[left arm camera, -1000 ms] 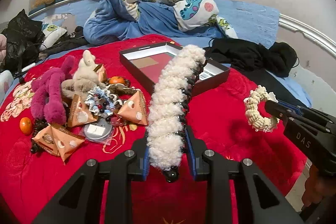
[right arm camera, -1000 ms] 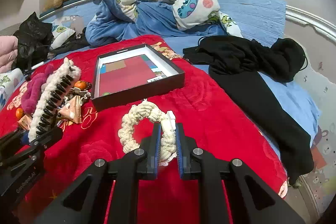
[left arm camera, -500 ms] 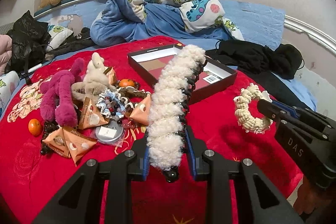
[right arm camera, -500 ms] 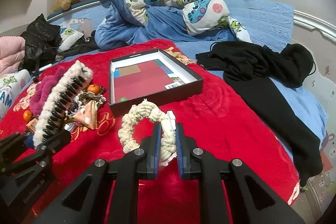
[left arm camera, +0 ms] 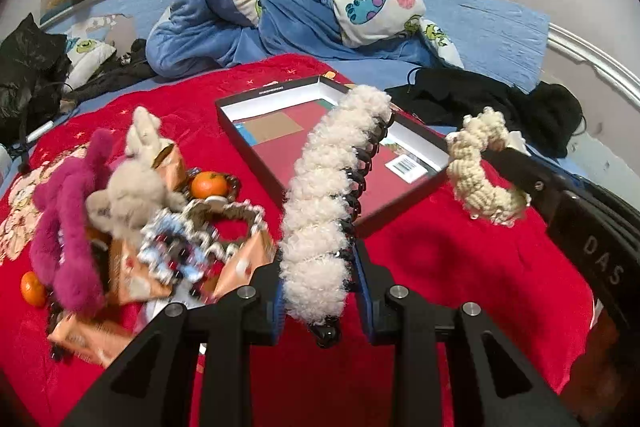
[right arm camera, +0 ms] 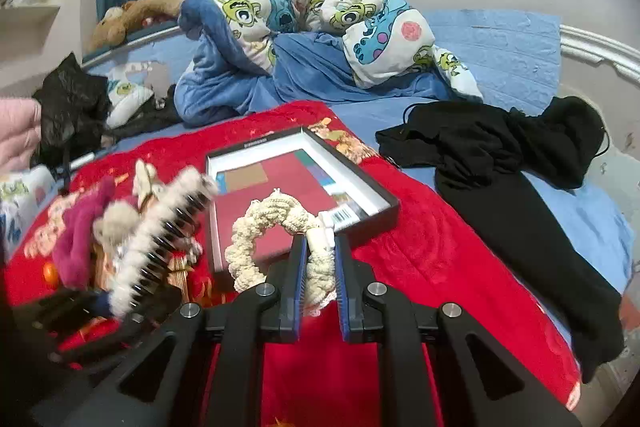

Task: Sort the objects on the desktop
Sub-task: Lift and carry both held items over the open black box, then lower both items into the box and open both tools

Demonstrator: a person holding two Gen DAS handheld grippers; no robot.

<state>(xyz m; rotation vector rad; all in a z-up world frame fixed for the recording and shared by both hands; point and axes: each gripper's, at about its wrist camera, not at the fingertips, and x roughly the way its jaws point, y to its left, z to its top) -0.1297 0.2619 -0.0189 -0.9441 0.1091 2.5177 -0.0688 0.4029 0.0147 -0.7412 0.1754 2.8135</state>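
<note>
My left gripper [left arm camera: 320, 291] is shut on a long white fluffy hair claw [left arm camera: 332, 195] with black teeth, held above the red blanket; it also shows in the right wrist view [right arm camera: 160, 239]. My right gripper [right arm camera: 320, 267] is shut on a cream braided scrunchie [right arm camera: 272, 227], held just before the near edge of a shallow black box [right arm camera: 384, 205]. The scrunchie [left arm camera: 480, 175] and the box [left arm camera: 236, 123] also show in the left wrist view. A pile of small objects [left arm camera: 132, 211] lies left of the box.
The pile holds a magenta plush [left arm camera: 68, 227], a beige plush rabbit [left arm camera: 132, 179], tangerines [left arm camera: 208, 185], orange packets and beads. Black clothes [right arm camera: 520, 163] lie right of the blanket. A rumpled blue quilt [right arm camera: 304, 39] lies behind.
Both grippers have moved forward and up towards the black box, each with its item still held. The scrunchie now hangs over the box's near edge.
</note>
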